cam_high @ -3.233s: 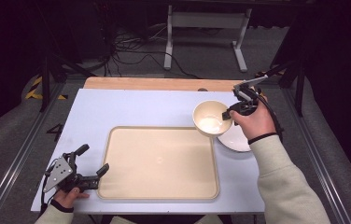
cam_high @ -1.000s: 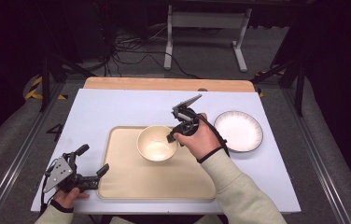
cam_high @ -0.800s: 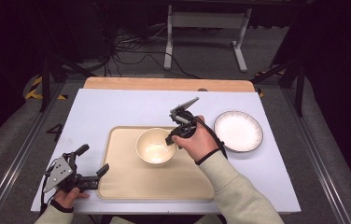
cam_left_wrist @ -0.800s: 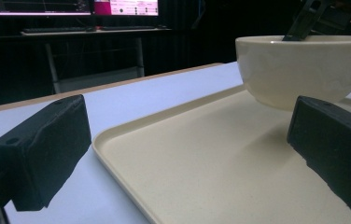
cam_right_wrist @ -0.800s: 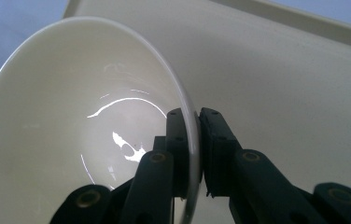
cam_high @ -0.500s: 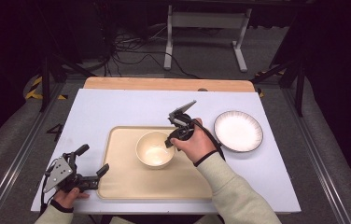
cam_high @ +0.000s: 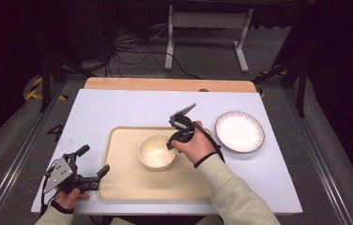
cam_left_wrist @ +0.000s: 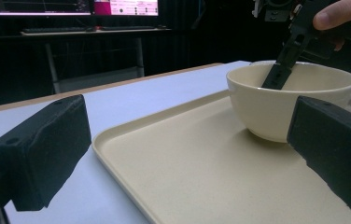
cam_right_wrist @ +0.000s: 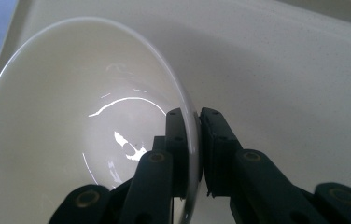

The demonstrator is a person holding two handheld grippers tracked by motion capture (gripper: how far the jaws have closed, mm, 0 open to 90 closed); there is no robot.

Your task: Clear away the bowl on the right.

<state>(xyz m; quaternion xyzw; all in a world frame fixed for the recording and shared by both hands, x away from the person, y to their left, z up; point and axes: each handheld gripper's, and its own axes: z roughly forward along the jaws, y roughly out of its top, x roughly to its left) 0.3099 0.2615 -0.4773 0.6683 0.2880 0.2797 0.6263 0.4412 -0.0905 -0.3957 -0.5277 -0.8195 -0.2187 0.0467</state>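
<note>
While clamped on the bowl (cam_high: 156, 151) rim, right tongs (cam_high: 171, 140) lowered it onto the tray (cam_high: 123, 186), left tongs (cam_high: 93, 164) wide, unmoved.

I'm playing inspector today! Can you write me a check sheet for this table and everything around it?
Surface: pale table with a wooden strip along the far edge.
Job's things: cream bowl on the beige tray; whether it rests or just hovers, cannot tell.
Clutter: white plate to the right of the tray.
Claws: right claw shut on the bowl's rim, one jaw inside, one outside. Left claw open, empty, by the tray's near left corner.
Cables: black cable trails from the right claw; more tangled on the floor behind.
Surroundings: dark room, grey stand behind the table, screens in the left claw's view.
</note>
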